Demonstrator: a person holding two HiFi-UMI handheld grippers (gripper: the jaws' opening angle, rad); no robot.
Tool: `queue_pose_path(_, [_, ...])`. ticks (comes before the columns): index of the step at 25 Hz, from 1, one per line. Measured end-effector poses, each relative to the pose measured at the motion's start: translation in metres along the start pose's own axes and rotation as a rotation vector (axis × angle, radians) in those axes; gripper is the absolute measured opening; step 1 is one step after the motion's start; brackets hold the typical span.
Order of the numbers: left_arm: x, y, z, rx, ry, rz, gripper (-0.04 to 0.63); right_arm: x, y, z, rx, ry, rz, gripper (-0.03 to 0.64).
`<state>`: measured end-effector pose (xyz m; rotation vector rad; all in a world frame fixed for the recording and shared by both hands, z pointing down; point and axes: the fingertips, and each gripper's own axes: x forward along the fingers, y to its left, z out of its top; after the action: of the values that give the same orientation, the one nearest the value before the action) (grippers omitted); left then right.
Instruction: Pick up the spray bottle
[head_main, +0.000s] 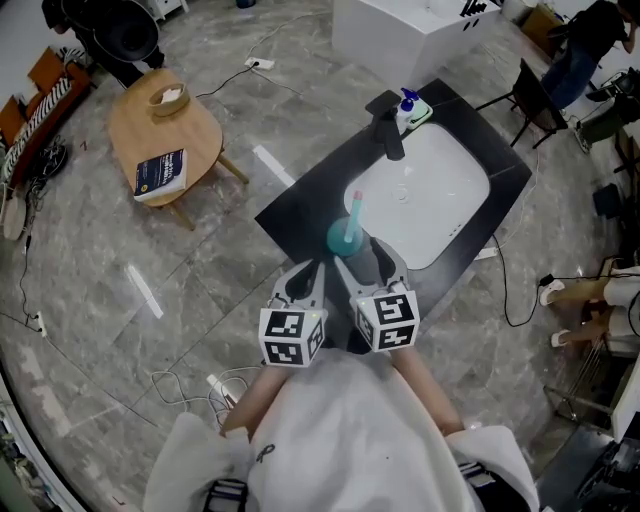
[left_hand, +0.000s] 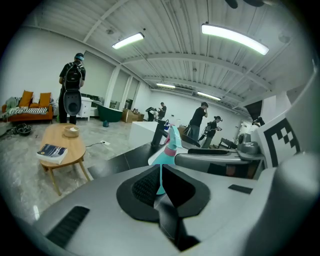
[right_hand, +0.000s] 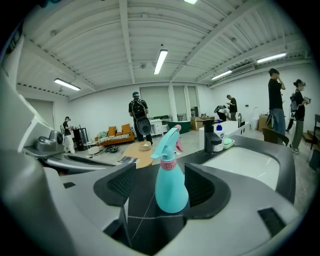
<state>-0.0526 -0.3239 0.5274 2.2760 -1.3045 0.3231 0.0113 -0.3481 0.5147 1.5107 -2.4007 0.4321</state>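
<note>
A teal spray bottle (head_main: 346, 236) with a pink collar stands upright on the black counter (head_main: 300, 200), just left of the white sink (head_main: 430, 190). My right gripper (head_main: 366, 258) is open, and the bottle (right_hand: 171, 185) stands on the counter between its two black pads; a gap shows at the left pad (right_hand: 120, 184), while the right pad is close beside the bottle. My left gripper (head_main: 312, 272) sits just to the left, a little short of the bottle. Its pads are together, with only a thin teal sliver of the bottle (left_hand: 167, 150) showing past them.
A black faucet (head_main: 388, 125) and a soap dispenser (head_main: 407, 108) stand at the sink's far end. A round wooden table (head_main: 165, 140) with a book (head_main: 160, 173) and a bowl (head_main: 168, 97) is off to the left. Cables lie on the floor, and people stand further back.
</note>
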Motion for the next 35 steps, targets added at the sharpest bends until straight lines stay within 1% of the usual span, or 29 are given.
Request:
queue_pose_path(3, [0.003,0.003,0.000,-0.013,0.006,0.024,0.034,0.011,-0.006,0.004,-0.044,0.002,-0.007,0.308])
queue_pose_path(7, [0.002,0.010,-0.003,-0.022,0.019,0.062,0.034,0.025,-0.005,0.005,-0.097,0.013,0.016,0.317])
queue_pose_path(15, [-0.004,0.032,-0.011,-0.035,0.051,0.142,0.034,0.048,-0.010,0.003,-0.111,0.014,0.027,0.319])
queue_pose_path(23, [0.001,0.037,-0.014,-0.035,0.073,0.157,0.034,0.069,-0.016,-0.001,-0.107,0.024,0.033,0.319])
queue_pose_path(30, [0.006,0.043,-0.016,-0.038,0.089,0.172,0.034,0.081,-0.014,-0.010,-0.153,0.056,0.037,0.319])
queue_pose_path(35, [0.011,0.046,-0.015,-0.039,0.096,0.172,0.034,0.085,-0.018,-0.012,-0.160,0.061,0.025,0.318])
